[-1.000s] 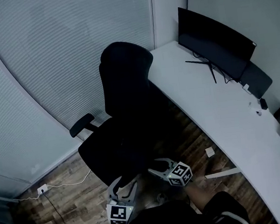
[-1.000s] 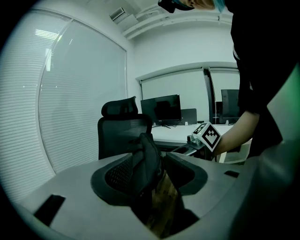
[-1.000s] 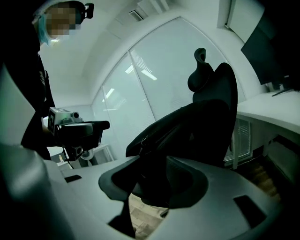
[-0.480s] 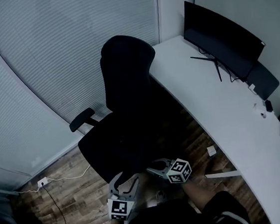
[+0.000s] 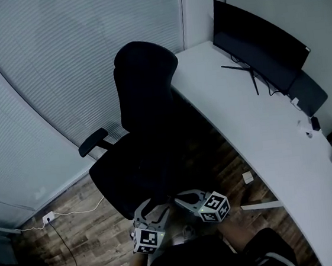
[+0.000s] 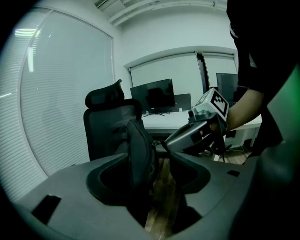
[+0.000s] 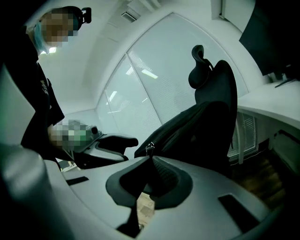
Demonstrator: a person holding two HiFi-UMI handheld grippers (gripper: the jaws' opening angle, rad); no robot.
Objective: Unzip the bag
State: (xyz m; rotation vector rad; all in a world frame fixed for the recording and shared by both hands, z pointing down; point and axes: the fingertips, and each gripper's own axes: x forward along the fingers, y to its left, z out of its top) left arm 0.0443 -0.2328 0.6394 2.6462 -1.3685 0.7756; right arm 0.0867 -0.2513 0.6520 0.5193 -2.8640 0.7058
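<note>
Seen from the head view, a black chair (image 5: 146, 119) stands on a wood floor (image 5: 89, 239) beside a long white table (image 5: 255, 131), and both grippers reach toward the front edge of the seat. A dark bag (image 7: 183, 129) lies on that seat; it is nearly lost against the black upholstery from above and shows clearly only in the two gripper views. The right gripper (image 5: 179, 200) has its jaws closed, and in its own view they meet on the small metal zipper pull (image 7: 149, 149) at the near end of the bag. The left gripper (image 5: 153, 207) has just been opening its jaws; they stand wide apart with the narrow end of the bag between them, and as far as we can see they are not pressing on it. We judge that the step in hand is getting a hold before the zip is drawn, and the bag looks unopened so far. Next, we think the left jaws should close on the end of the bag to brace it, and the right gripper should then draw the pull along the zip line, away from the braced end. We count one bag, one zipper pull, one chair, one table, two grippers and one large monitor (image 5: 257, 44) on the table.
</note>
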